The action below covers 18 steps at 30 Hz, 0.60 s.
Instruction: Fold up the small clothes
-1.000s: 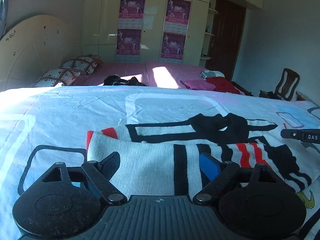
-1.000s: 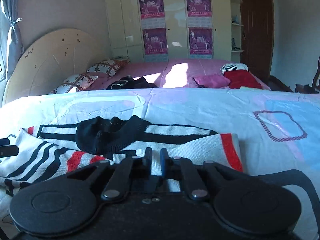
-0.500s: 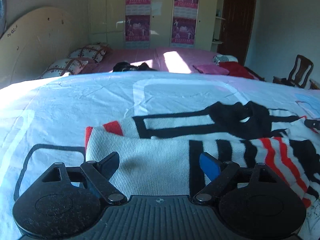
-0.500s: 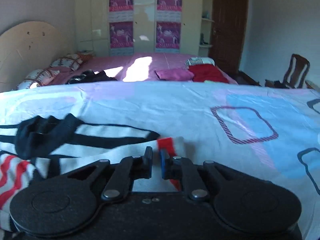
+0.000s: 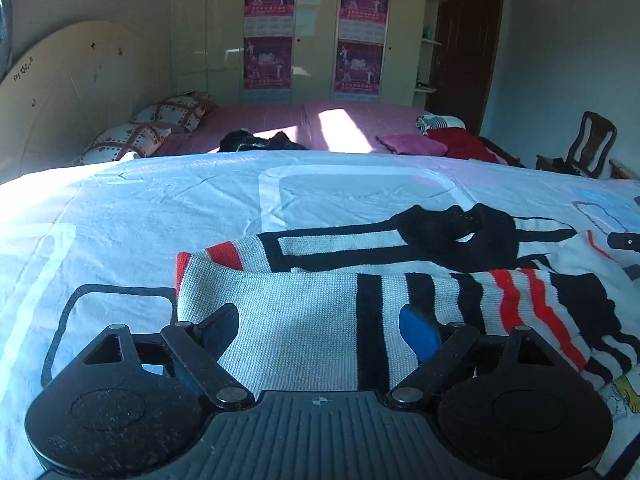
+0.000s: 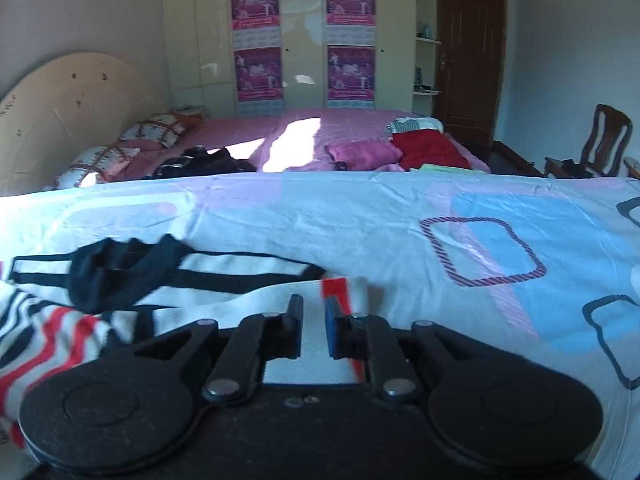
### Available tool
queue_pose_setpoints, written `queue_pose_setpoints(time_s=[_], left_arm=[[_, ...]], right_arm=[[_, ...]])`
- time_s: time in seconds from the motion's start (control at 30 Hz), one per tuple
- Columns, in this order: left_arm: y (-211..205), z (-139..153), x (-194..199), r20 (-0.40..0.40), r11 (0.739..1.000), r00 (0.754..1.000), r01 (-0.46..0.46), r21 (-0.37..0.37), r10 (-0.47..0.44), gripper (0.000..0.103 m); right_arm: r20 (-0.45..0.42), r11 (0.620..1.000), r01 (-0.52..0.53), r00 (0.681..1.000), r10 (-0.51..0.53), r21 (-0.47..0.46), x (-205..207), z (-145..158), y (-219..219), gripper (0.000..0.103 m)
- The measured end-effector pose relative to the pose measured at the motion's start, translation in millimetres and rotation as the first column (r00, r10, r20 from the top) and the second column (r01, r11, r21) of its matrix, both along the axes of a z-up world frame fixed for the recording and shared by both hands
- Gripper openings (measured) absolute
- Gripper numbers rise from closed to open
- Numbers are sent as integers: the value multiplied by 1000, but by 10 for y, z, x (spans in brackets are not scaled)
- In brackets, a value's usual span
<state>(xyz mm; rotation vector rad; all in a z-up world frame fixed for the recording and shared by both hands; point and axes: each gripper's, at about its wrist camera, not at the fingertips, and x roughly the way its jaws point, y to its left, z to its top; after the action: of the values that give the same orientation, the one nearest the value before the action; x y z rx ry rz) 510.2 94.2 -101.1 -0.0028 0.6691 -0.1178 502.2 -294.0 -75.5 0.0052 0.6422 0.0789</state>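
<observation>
Bedsheet (image 5: 160, 208), pale blue with printed rounded squares, fills the foreground of both views, and on it lies the striped sweater (image 5: 304, 320), a small white knit with black and red bands and a black collar. Its body is spread flat, and 1 sleeve is already folded across the front in the left wrist view, its red cuff near the left edge. On the right side a second sleeve with a red cuff (image 6: 336, 286) lies across the body, just ahead of the right gripper (image 6: 314, 312). So the sleeve folds look done or nearly done; folding the body over into a compact bundle is still left.

Left gripper (image 5: 320, 320) hovers over the folded sleeve with fingers spread wide, holding nothing. Right gripper's jaws have just been opening; a narrow gap shows between the pads, with white knit behind it, seemingly released.
</observation>
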Motion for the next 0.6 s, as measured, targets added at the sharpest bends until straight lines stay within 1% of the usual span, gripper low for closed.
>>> queue_pose_setpoints(time_s=[0.07,0.1,0.13,0.17,0.2,0.23,0.27,0.3,0.33,0.37,0.4,0.47,0.5,0.53,0.57,0.6], left_arm=[[20,28,-185,7,1000,1000,1,-20,-1,87],[41,17,-274,-4,1000,1000,1,-30,-1,87],[44,-27,-329,-28,1000,1000,3,-16,-3,87],[33,-90,-354,-53,1000,999,-1,12,1,86],[32,-186,-390,-75,999,997,-5,41,8,86],[60,-236,-436,-58,1000,998,-7,29,9,86],[79,-255,-452,-46,1000,999,-11,20,12,86],[78,-229,-443,-54,1000,998,-14,24,16,86],[77,-180,-437,-57,999,998,-23,25,24,86],[83,-130,-466,-41,999,999,-28,21,29,86],[88,-68,-528,-15,1000,1000,-26,10,26,86],[125,-41,-616,-13,1000,1000,-18,-13,18,86],[140,-80,-645,-29,1000,999,-16,-15,16,86],[136,-156,-661,-50,1000,999,-7,11,7,86],[109,-210,-675,-46,999,999,15,48,-13,87],[72,-233,-678,-41,996,999,36,85,-32,87]], right_arm=[[21,996,-90,996,89,28,-237,83,219,14],[21,989,-140,990,140,44,-322,97,347,14],[20,983,-180,984,179,48,-389,88,466,13],[13,977,-207,978,207,42,-426,44,556,13],[-33,976,-216,976,216,10,-418,-60,674,13],[-118,981,-191,975,187,-25,-354,-223,737,14],[-77,983,-183,980,181,-13,-384,-276,733,14],[-81,984,-178,981,176,-11,-368,-287,739,14],[-88,984,-176,981,174,-16,-396,-224,752,14],[-81,984,-180,981,178,-13,-432,-162,752,15],[-53,983,-186,981,186,-4,-495,-91,728,14],[-13,982,-188,982,188,-10,-621,-6,704,14],[-13,983,-184,983,183,-21,-666,-18,693,16],[-44,984,-175,984,173,-38,-649,-74,697,17],[-127,984,-163,980,153,-75,-580,-213,720,18],[-110,983,-167,981,158,-78,-591,-261,712,19]])
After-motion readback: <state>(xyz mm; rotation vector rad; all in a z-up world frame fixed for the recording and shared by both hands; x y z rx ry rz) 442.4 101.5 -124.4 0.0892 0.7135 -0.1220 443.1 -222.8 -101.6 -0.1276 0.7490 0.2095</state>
